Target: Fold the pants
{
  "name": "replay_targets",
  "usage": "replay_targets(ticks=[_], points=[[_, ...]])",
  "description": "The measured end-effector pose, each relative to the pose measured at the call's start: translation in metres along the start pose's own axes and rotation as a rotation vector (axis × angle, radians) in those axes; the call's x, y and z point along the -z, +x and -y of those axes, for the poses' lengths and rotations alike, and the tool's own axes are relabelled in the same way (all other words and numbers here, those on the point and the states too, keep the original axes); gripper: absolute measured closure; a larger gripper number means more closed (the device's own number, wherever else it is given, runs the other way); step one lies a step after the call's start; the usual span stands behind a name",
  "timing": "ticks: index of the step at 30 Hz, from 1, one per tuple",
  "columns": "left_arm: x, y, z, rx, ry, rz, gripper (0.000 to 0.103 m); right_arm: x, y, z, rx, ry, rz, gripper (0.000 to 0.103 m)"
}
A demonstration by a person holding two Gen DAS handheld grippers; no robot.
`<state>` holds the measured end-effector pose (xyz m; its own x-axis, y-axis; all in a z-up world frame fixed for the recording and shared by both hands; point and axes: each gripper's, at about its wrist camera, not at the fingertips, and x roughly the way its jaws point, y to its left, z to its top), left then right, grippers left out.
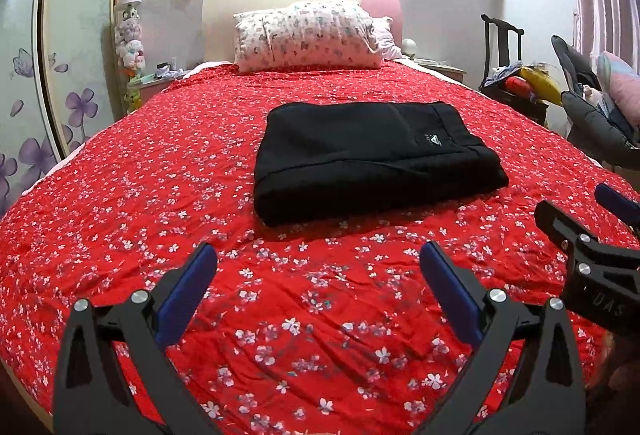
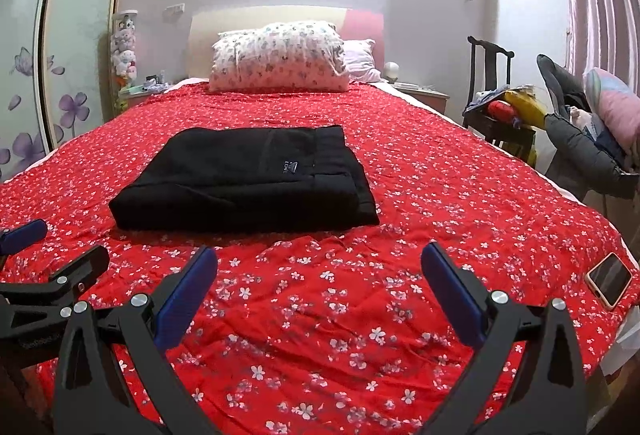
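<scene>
Both wrist cameras sit low over the foot of the bed (image 1: pixel 120 195), side by side, facing the headboard (image 1: pixel 280 1); both views share the folded black pants (image 1: pixel 372 159) and pillow (image 2: pixel 280 57).

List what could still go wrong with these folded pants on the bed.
1. The black pants lie folded on the red floral bedspread. Reaching in again with either open tool, left tool or right tool, might drag the top layer loose.
2. The bedspread is wrinkled and soft, so pressing beside the stack may tilt it.
3. A phone lies near the bed's right edge; a careless sweep of the right tool could knock it off.
</scene>
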<state>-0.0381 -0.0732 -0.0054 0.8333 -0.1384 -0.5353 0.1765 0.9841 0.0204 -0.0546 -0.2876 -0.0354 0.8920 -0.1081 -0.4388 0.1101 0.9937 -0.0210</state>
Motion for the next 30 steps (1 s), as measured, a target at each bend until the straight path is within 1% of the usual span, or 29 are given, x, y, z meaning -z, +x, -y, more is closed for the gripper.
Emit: replay_targets(ticks=[21, 30], points=[[-0.0013, -0.0007, 0.0014, 0.004, -0.007, -0.005, 0.002, 0.0001, 0.0007, -0.0015, -0.01, -0.004, -0.013, 0.001], [-0.0029, -0.0046, 0.0009, 0.004, -0.002, 0.013, 0.002, -0.0001, 0.0019, -0.001, -0.011, -0.002, -0.021, 0.001]])
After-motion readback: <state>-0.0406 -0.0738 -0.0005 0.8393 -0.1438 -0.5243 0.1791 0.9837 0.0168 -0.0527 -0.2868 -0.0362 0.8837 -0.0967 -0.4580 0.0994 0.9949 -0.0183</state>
